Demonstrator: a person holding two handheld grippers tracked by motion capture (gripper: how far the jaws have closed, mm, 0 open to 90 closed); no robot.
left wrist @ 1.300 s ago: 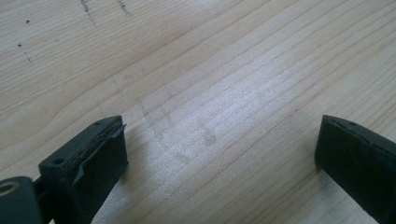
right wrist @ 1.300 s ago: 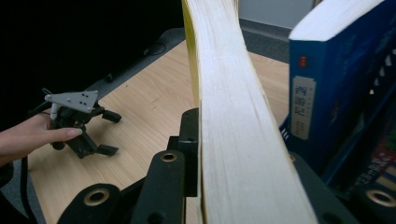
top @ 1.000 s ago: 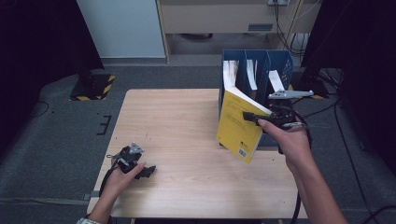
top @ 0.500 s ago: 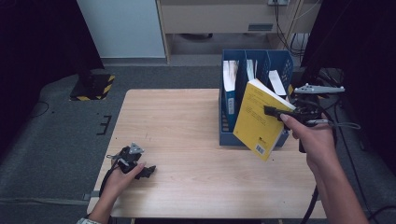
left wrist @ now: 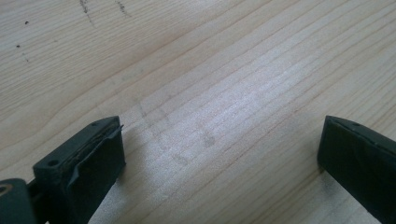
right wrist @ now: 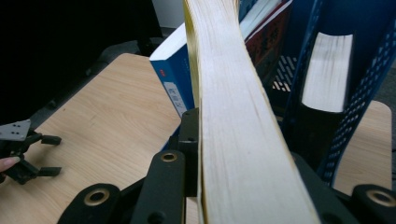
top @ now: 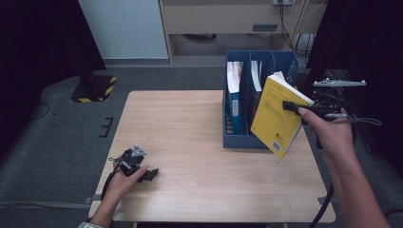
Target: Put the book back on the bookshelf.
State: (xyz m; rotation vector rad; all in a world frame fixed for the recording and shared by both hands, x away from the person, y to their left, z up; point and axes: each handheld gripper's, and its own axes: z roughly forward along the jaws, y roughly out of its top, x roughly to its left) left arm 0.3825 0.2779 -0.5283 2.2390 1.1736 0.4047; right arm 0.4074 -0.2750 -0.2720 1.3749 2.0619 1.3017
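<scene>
A thick yellow book (top: 277,118) hangs tilted in the air at the right end of the blue file rack (top: 237,140). My right gripper (top: 291,105) is shut on its upper right edge. In the right gripper view the book's pale page edge (right wrist: 233,116) runs up between the two jaws of that gripper (right wrist: 243,154), which press on both covers. My left gripper (top: 151,175) rests on the wooden table (top: 190,123) near the front left corner. Its jaws (left wrist: 219,158) stand wide open with only bare wood between them.
The rack holds a blue-spined book (top: 234,95) in its left slot and other books (right wrist: 327,74) in further slots. The rack stands at the table's back right. Dark floor and a cabinet lie beyond the table.
My right gripper has carried the yellow book to the right and a little up, from in front of the rack to its right end. The left gripper has stayed put.
</scene>
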